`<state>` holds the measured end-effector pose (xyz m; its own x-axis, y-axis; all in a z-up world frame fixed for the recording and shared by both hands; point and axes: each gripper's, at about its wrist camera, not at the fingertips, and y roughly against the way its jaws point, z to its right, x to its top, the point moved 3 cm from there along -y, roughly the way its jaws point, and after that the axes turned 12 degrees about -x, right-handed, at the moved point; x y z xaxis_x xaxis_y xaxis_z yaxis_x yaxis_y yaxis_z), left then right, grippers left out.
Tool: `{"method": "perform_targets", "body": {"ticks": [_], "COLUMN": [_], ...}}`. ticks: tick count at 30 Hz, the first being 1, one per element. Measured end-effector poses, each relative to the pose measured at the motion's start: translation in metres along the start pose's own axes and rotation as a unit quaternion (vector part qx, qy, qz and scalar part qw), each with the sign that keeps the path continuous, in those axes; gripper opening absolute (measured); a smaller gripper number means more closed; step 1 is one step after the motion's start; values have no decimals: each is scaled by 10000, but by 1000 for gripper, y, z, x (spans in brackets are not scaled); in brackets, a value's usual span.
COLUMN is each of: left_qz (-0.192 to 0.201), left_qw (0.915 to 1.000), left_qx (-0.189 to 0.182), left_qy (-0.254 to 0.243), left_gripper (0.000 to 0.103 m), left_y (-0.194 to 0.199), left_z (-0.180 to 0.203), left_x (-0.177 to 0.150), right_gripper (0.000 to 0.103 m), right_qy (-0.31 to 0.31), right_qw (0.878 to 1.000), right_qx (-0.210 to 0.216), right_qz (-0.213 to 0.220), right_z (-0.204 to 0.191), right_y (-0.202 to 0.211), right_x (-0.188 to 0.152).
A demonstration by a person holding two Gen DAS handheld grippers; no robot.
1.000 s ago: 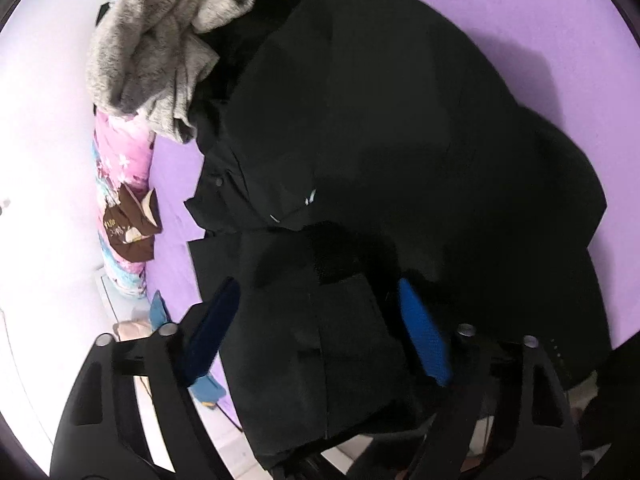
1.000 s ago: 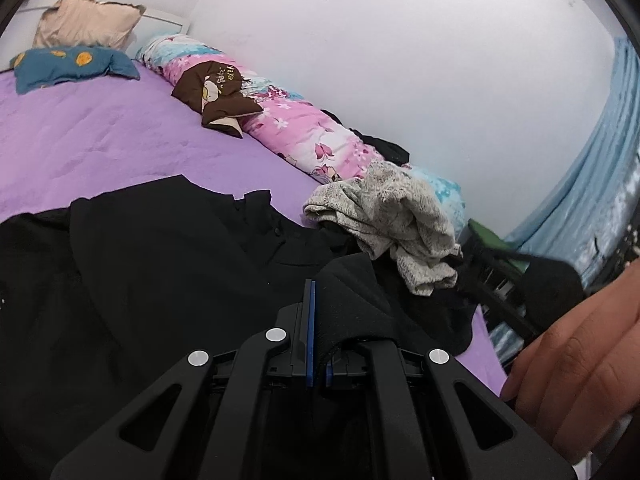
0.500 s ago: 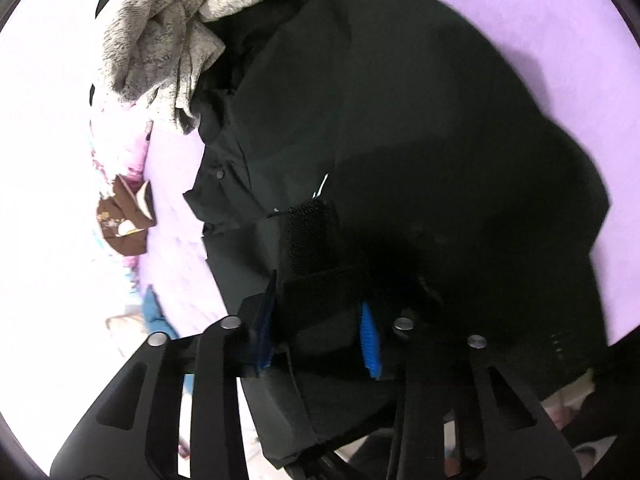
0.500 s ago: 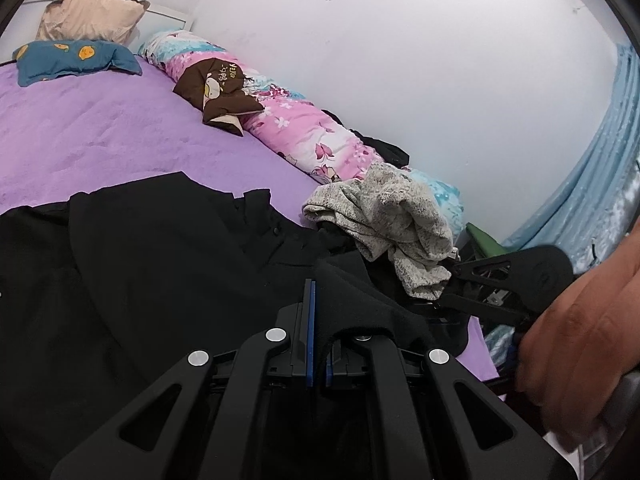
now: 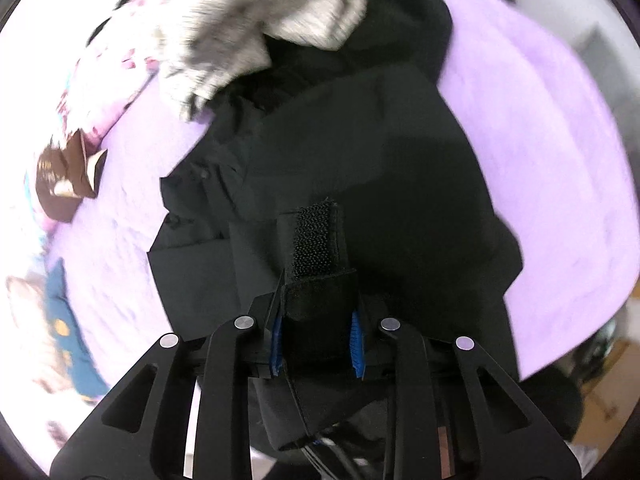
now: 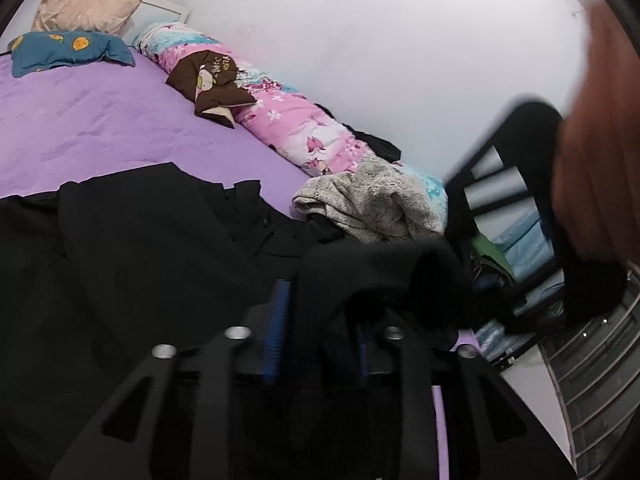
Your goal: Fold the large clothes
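A black coat [image 5: 360,160] lies spread on the purple bed [image 5: 540,140]. The left hand-held gripper [image 5: 318,340] is closing on its cuff; the right hand-held gripper [image 6: 318,344] is opening, black fabric between its jaws.

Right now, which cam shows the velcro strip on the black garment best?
Left wrist. The velcro strip stands just beyond the left gripper, whose closing jaws pinch the black garment below it. In the right wrist view the fabric bunches darkly; no strip can be made out.
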<state>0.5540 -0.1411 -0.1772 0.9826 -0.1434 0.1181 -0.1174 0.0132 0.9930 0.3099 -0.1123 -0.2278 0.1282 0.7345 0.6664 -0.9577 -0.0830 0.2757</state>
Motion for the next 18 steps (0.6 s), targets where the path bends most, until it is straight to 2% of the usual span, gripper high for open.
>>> {"method": "perform_targets", "body": {"ticks": [1,2,4,9,14,18], "left_qz": [113,235,423,838,1091,1379], "left_qw": [9998,9991,9973,9900,9819,9722], "left_qx": [-32,-73,-183,-525,-799,-971], "left_qy": [172,355,580,1003,1327,1625], "left_gripper": [24,24,24,23,24,24], "left_y": [3,7,11,19,17,14], "left_z": [-11,-22,-39,-79,-122,-157], "left_x": [-3,-7,-14,-40,-67,-82], "right_gripper": [34,43,49,58,66,70], "right_qy": [24,38,118,114,-37,-61], "right_qw": [10000,10000,9998,9999,9998,9994], "right_qx": [-40,-61,-91,-19,181,312], "right_qz": [7,31,115,117,-29,-96], "right_z": [-1,-1,-3,-4,-6,-12], "right_y": [1,2,7,10,6,1], "right_x": [-1,0,-2,-6,-8,-9]}}
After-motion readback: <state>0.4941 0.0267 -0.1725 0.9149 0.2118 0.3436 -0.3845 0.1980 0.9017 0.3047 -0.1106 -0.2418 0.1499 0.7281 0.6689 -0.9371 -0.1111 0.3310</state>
